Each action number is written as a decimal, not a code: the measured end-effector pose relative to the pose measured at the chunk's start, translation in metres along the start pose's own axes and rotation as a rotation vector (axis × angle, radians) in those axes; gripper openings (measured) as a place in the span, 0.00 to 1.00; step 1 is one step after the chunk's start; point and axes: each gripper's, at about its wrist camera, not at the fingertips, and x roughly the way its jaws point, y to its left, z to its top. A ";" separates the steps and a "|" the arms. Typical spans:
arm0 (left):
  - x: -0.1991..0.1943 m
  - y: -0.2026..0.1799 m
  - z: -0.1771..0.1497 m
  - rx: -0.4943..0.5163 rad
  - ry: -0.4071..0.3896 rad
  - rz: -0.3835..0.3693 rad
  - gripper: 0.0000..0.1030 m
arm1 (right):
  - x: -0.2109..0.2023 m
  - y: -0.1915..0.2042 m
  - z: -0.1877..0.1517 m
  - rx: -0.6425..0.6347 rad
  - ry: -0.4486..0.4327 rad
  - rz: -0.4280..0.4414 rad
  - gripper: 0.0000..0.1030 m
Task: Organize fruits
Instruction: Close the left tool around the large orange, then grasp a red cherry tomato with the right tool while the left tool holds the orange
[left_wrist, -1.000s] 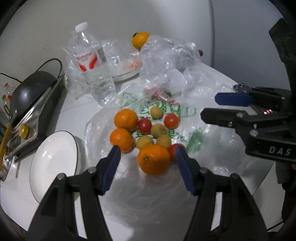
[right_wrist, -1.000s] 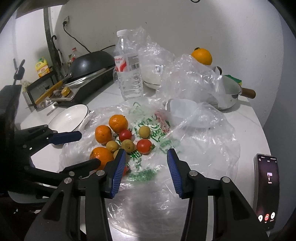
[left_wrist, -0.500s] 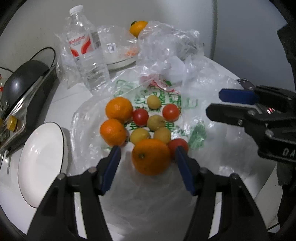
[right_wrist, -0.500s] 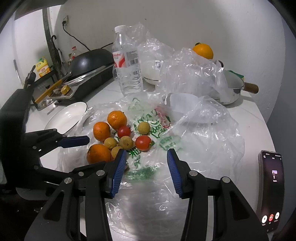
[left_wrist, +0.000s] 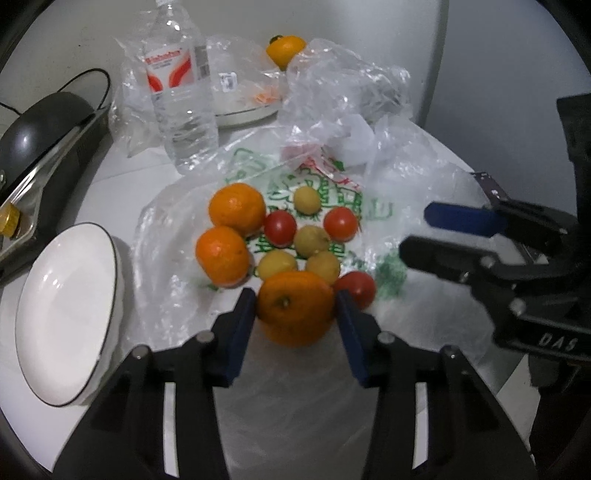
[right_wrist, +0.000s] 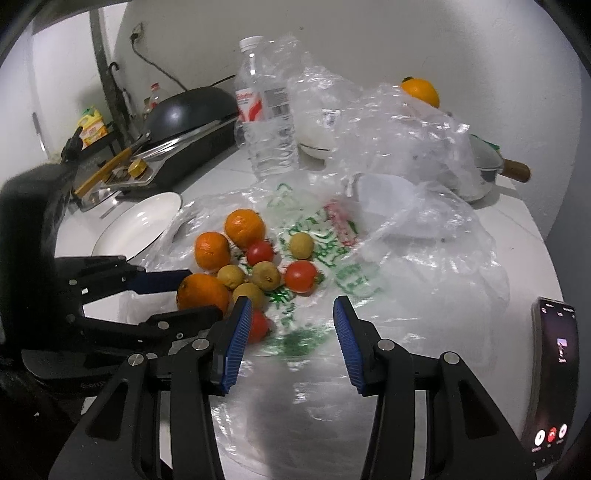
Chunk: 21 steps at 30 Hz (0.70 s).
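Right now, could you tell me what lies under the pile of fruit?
A clear plastic bag with green print, spread on the white table. The print beneath the fruit is covered.

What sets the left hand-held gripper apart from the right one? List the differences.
The left hand-held gripper has an orange between its jaws, which are closing on it; the right hand-held gripper has only the plastic bag below its gap. The left stands narrower, the right wider. Both have blue pads on black fingers, over the same fruit pile.
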 end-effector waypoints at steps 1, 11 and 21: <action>-0.002 0.000 0.001 -0.003 -0.005 -0.002 0.44 | 0.002 0.002 0.000 -0.004 0.004 0.006 0.47; -0.027 0.007 0.000 0.008 -0.064 0.013 0.44 | 0.022 0.018 0.001 -0.008 0.074 0.044 0.46; -0.044 0.019 -0.010 0.001 -0.096 0.017 0.44 | 0.039 0.031 -0.005 -0.033 0.134 0.010 0.34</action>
